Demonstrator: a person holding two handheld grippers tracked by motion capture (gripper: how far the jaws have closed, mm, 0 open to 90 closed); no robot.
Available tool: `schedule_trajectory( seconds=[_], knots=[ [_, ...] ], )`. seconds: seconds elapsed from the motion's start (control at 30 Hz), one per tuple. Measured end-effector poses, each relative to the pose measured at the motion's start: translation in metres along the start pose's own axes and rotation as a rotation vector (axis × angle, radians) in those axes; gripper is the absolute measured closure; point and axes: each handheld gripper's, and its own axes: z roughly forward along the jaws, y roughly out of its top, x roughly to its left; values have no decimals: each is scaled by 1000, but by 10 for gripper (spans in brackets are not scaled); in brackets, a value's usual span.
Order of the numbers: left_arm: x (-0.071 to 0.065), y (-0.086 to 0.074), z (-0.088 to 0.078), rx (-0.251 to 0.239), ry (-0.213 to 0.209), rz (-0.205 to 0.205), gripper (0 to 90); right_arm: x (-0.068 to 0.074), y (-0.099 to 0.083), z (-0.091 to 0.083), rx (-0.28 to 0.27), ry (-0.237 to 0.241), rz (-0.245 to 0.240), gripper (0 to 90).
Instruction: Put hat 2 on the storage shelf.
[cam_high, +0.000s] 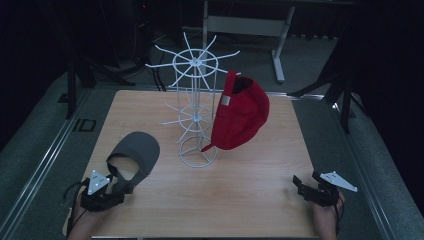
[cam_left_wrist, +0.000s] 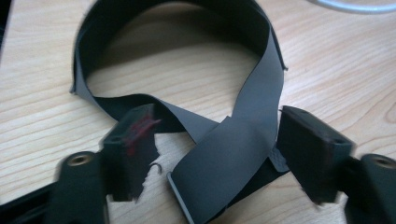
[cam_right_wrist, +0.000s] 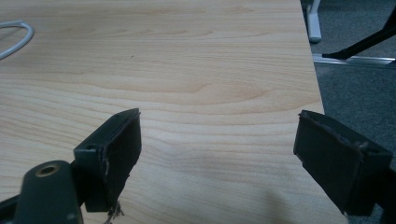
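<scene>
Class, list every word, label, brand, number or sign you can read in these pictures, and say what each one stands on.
"ID": dark letters on the grey floor strip left of the wooden table, in the high view.
Grey patch on the red cap hanging on the white wire rack: too small to read.
Grey visor, left gripper, right gripper: no text to be seen.

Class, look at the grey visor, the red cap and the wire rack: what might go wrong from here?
1. The left tool is open around the grey visor's crossed strap; it may pinch one layer and slip.
2. The red cap hangs off one side of the light wire rack; a bump might tip it.
</scene>
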Motion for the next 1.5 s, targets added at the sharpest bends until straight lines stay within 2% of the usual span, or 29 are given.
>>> schedule_trajectory(
  seconds=[0.07, 0.1, 0.17, 0.3, 0.33, 0.37, 0.4, 0.47, 0.53, 0.57, 0.6, 0.63, 0.67, 0.73, 0.8, 0.83, 0.87, 0.9, 0.97, 1.0, 1.07, 1.2, 1.37, 1.4, 1.5],
  knots=[
    [1, 1, 2, 17, 4, 5, 349, 0, 0, 0, 0, 1, -1, 147],
    [2, 1, 5, 49, 11, 5, 407, 0, 0, 0, 5, 1, -5, 147],
    [1, 2, 7, 78, 11, 21, 446, 0, 0, 0, 6, 1, -4, 147],
    [1, 4, 8, 93, -6, 19, 534, 0, 0, 0, 5, 2, -1, 147],
    [1, 6, 8, 108, -15, 12, 534, 0, 0, 0, 5, 2, -1, 147],
    [1, 8, 8, 129, -34, -9, 595, 0, 0, 1, 7, 2, -2, 148],
    [1, 8, 8, 129, -34, -9, 637, 0, 0, 1, 7, 2, -2, 148],
    [-3, 13, 9, 160, -47, 10, 727, 0, 0, 1, 8, 2, -4, 148],
    [-6, 14, 9, 161, -44, 21, 820, 0, 0, 1, 7, 2, -3, 147],
    [-11, 15, 10, 162, -33, 49, 862, 0, 0, 0, 7, 4, -2, 147],
    [-11, 15, 10, 162, -33, 49, 869, 0, 0, 0, 7, 4, -2, 147],
    [-13, 14, 10, 158, -20, 71, 873, 0, 0, 0, 8, 5, -3, 148],
    [-14, 14, 10, 155, -13, 70, 876, 0, 0, 0, 8, 6, -2, 148],
    [-15, 13, 10, 138, -1, 76, 880, 0, 0, 0, 8, 7, -2, 147],
    [-14, 10, 6, 61, -11, 89, 880, -1, 0, 0, 7, 13, 0, 148],
    [-14, 9, 5, 41, -13, 84, 880, -1, 0, 0, 7, 13, 0, 148],
    [-12, 9, -1, -25, -19, 92, 881, -1, 0, 0, 8, 17, 4, 148],
    [-12, 9, -1, -25, -19, 92, 882, -1, 0, 0, 8, 17, 4, 148],
    [-11, 13, -9, -87, -20, 102, 882, -1, 0, 0, 8, 17, 4, 147],
    [-11, 17, -16, -144, -34, 122, 882, -1, 0, 0, 8, 17, 4, 148],
    [-10, 22, -21, -186, -47, 141, 882, -1, 0, 0, 5, 16, 7, 148],
    [-8, 35, -27, -221, -38, 165, 882, -2, 0, -1, 0, 17, 15, 148],
    [-9, 48, -32, -240, -53, 174, 882, -2, 0, -1, -2, 18, 16, 147],
    [-10, 53, -35, -260, -43, 191, 882, -2, 0, -1, -2, 18, 18, 147],
    [-11, 60, -39, -281, -47, 195, 882, -2, 0, -1, -3, 18, 19, 148]
  ],
)
